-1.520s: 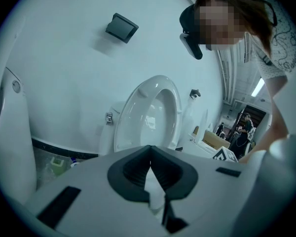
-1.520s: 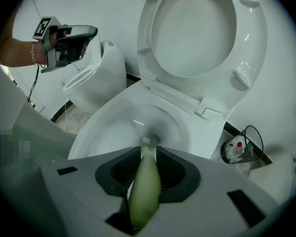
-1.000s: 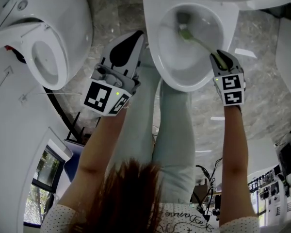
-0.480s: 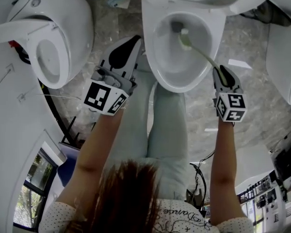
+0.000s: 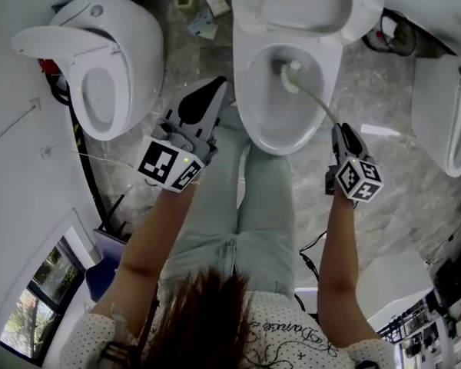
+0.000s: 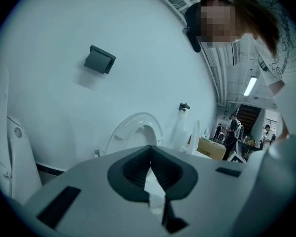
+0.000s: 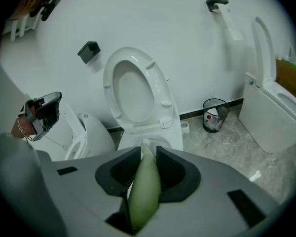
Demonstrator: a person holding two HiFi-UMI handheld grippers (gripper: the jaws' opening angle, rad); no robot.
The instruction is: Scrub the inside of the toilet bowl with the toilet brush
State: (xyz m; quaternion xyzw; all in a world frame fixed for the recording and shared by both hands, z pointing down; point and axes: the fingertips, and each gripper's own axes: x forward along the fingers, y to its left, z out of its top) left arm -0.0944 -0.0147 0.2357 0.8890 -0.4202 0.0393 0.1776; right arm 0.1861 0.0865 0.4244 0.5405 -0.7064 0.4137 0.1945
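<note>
the right gripper (image 5: pixel 343 131) has its claw clamped on the green handle of the toilet brush (image 5: pixel 316 98), both jaws pressed against the handle's thick end. the right forearm (image 5: pixel 334 244) is stretched out nearly straight and bare, and the wrist tips the gripper in toward the toilet bowl (image 5: pixel 250 91) from just outside its front right edge. the handle runs slantwise over the rim and down. the pale brush head (image 5: pixel 292 75) sits low at the back of the bowl, beside the dark drain hole. in the right gripper view, the handle (image 7: pixel 144 186) fills the gap between the jaws of the right gripper (image 7: pixel 148 154). the head (image 7: pixel 146 143) just shows past them, below the raised seat (image 7: pixel 133 88).

the left gripper (image 5: pixel 217 87) has its claw shut with nothing in it. in the left gripper view the tips of the left gripper (image 6: pixel 150 148) meet. the left forearm (image 5: pixel 154 229) is bent at the elbow and holds this gripper beside the bowl's left outer edge, pointing toward the white wall (image 6: pixel 89 112).

the person's legs in pale trousers (image 5: pixel 253 206) stand at the front edge of the bowl. a second toilet (image 5: pixel 131 44) stands to the left, and a small bin (image 7: pixel 214 115) stands on the grey stone floor (image 5: pixel 384 152) to the right.
</note>
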